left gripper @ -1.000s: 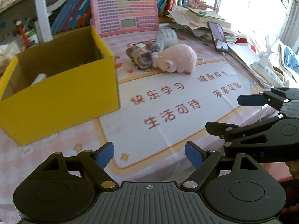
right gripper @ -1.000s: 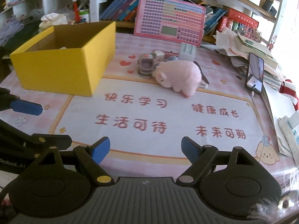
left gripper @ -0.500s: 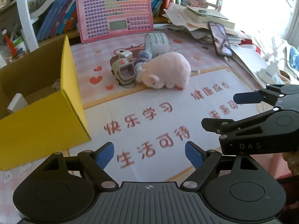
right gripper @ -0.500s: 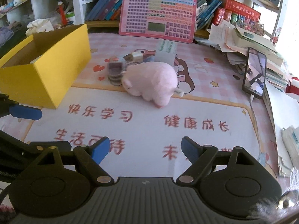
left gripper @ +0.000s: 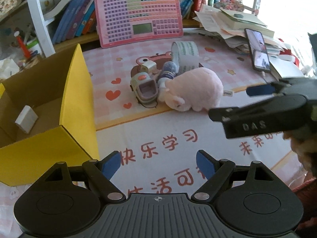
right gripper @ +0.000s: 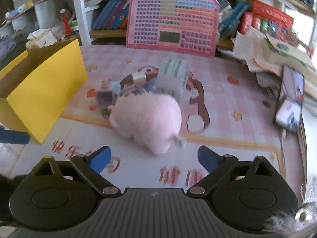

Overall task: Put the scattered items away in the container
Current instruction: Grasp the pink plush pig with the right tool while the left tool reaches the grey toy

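Ahead, bare printed mat separates both open, empty grippers, left [left gripper: 158,163] and right [right gripper: 154,157] (jaws just widened), from the fuzzy pink plush pig [right gripper: 146,117]; the yellow cardboard box [left gripper: 75,107] stands leftward.

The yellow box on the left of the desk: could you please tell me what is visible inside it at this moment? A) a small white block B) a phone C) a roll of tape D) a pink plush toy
A: the left wrist view shows a small white block lying on the floor of the yellow box, while the pink plush toy and the phone are outside on the desk.
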`<action>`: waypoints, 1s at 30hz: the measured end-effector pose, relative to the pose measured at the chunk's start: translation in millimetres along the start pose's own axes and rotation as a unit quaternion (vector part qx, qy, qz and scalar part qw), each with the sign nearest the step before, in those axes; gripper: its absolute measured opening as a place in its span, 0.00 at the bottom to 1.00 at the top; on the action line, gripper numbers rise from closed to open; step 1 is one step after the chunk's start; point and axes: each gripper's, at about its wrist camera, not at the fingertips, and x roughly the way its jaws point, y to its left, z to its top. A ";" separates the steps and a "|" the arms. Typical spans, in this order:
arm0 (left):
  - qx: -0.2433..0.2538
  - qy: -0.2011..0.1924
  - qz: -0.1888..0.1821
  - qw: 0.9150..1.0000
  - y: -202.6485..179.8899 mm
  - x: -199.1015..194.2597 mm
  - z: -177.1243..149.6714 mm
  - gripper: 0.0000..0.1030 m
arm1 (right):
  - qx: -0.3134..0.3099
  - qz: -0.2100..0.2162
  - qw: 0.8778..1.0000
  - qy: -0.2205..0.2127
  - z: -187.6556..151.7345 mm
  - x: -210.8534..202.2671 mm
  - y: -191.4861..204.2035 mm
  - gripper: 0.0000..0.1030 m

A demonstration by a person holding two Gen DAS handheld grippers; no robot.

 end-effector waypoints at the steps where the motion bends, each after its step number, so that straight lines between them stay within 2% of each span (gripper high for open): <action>1: -0.002 0.000 0.003 1.000 -0.4 1.0 1.3 0.83 | -0.011 0.001 1.000 -0.004 4.7 4.7 -0.5 0.95; 7: -0.002 0.000 0.021 1.000 -5.4 3.9 10.0 0.83 | -0.097 0.009 0.995 -0.013 28.5 33.7 3.5 0.97; 13: 0.000 0.002 0.034 0.999 -9.0 4.1 13.3 0.83 | -0.157 0.035 0.987 0.011 36.1 59.1 8.8 0.97; 16: -0.003 0.003 0.038 0.999 -9.1 4.1 14.3 0.83 | -0.168 0.041 0.985 0.022 33.7 67.0 7.9 0.88; 18: -0.007 0.003 0.040 0.999 -9.0 4.8 15.6 0.83 | -0.173 0.049 0.983 0.035 32.1 66.7 5.2 0.76; 20: -0.008 0.001 0.039 0.999 -10.0 6.1 17.7 0.83 | -0.159 0.055 0.985 0.028 30.9 60.6 0.0 0.66; 21: -0.008 0.000 0.038 0.999 -10.9 7.2 19.1 0.83 | -0.150 0.058 0.987 0.026 30.1 56.1 -3.8 0.65; 26: -0.014 -0.015 0.035 0.999 -13.9 14.6 32.0 0.83 | -0.076 0.031 0.996 0.017 15.8 24.4 -28.8 0.64; 30: -0.046 -0.034 0.035 0.998 -9.8 30.2 50.9 0.83 | -0.038 0.017 0.999 0.029 -1.2 5.8 -42.7 0.64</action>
